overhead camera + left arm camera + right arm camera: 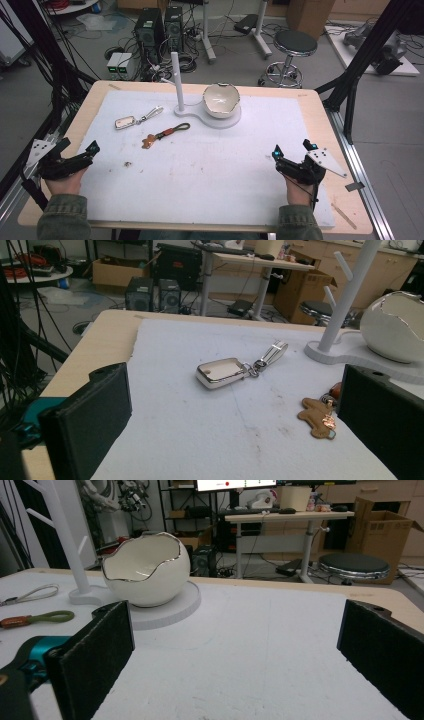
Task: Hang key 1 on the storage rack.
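Note:
A silver key fob (126,121) with a strap lies on the white mat (225,170), left of centre. Just right of it is a gingerbread-man keychain (165,134) with an orange and green loop. Behind them a white stand (177,82) with a peg post carries an eggshell-shaped bowl (221,100). My left gripper (79,145) rests at the mat's left edge, open and holding nothing. In the left gripper view its jaws frame the key fob (222,372) and the gingerbread charm (317,417). My right gripper (292,148) is open near the right edge, facing the bowl (145,575).
A small speck of debris (128,163) lies on the mat near the left gripper. Beyond the table's far edge stand a stool (295,45) and computer towers (150,30) among cables. Black frame legs (350,75) rise at the right side.

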`<action>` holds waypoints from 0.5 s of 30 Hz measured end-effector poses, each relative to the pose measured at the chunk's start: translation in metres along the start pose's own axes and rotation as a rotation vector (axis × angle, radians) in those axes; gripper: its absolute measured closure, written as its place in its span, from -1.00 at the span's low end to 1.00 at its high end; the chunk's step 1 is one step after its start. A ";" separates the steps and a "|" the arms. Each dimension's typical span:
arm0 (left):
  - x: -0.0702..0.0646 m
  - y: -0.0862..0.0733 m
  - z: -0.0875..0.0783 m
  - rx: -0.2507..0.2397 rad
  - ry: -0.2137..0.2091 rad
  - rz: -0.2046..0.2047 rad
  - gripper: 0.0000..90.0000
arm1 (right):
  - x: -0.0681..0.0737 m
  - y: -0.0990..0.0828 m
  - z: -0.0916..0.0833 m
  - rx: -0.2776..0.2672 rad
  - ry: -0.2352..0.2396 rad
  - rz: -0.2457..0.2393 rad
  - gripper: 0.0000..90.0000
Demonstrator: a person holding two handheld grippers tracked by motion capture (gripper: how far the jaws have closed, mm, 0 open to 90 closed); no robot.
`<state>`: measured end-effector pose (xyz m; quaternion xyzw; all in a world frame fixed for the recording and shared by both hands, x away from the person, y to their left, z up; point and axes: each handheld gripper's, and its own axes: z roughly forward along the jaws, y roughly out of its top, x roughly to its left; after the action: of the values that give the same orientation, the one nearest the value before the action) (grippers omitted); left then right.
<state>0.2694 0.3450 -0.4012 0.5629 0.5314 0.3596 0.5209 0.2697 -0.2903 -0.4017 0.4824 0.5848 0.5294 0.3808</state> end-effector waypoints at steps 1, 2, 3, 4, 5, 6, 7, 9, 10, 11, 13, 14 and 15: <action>0.000 0.000 0.000 0.000 0.000 0.000 -0.96 | 0.000 0.000 0.000 -0.002 -0.003 0.003 -0.99; 0.000 0.000 0.000 0.000 0.000 -0.001 -0.96 | 0.000 0.000 0.000 -0.002 -0.004 0.006 -0.99; 0.000 0.000 0.000 0.001 -0.001 0.000 -0.96 | -0.001 0.000 0.000 -0.002 -0.004 0.008 -0.99; 0.000 0.000 0.000 0.003 -0.001 0.000 -0.96 | 0.000 0.000 0.000 -0.002 -0.003 0.008 -0.99; 0.000 0.000 -0.001 0.004 -0.003 0.000 -0.96 | 0.000 0.000 0.000 -0.002 -0.001 0.006 -0.99; 0.000 0.000 -0.001 0.003 -0.005 -0.001 -0.96 | 0.000 0.000 0.000 -0.001 -0.002 0.004 -0.99; 0.000 -0.001 -0.001 0.002 -0.005 0.000 -0.96 | 0.000 0.000 0.000 0.000 0.001 0.001 -0.99; 0.000 -0.001 -0.001 0.002 -0.004 -0.001 -0.96 | 0.000 0.000 0.000 -0.001 0.003 -0.001 -0.99; 0.000 -0.001 -0.001 0.001 -0.005 0.000 -0.96 | 0.000 0.000 0.000 -0.001 0.003 -0.002 -0.99; 0.000 -0.001 -0.001 -0.003 -0.002 0.004 -0.96 | 0.000 0.000 0.000 -0.001 0.006 -0.003 -0.99; 0.000 -0.001 -0.001 -0.006 -0.001 0.010 -0.96 | 0.000 0.000 -0.001 0.000 0.008 0.002 -0.99; -0.001 -0.001 0.000 -0.007 0.000 0.010 -0.96 | 0.000 0.000 -0.001 0.002 0.009 0.003 -0.99; -0.001 -0.001 0.000 -0.007 0.000 0.010 -0.96 | -0.001 -0.001 -0.001 0.001 0.011 0.001 -0.99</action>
<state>0.2687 0.3444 -0.4021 0.5637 0.5273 0.3643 0.5210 0.2688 -0.2911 -0.4021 0.4801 0.5868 0.5320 0.3771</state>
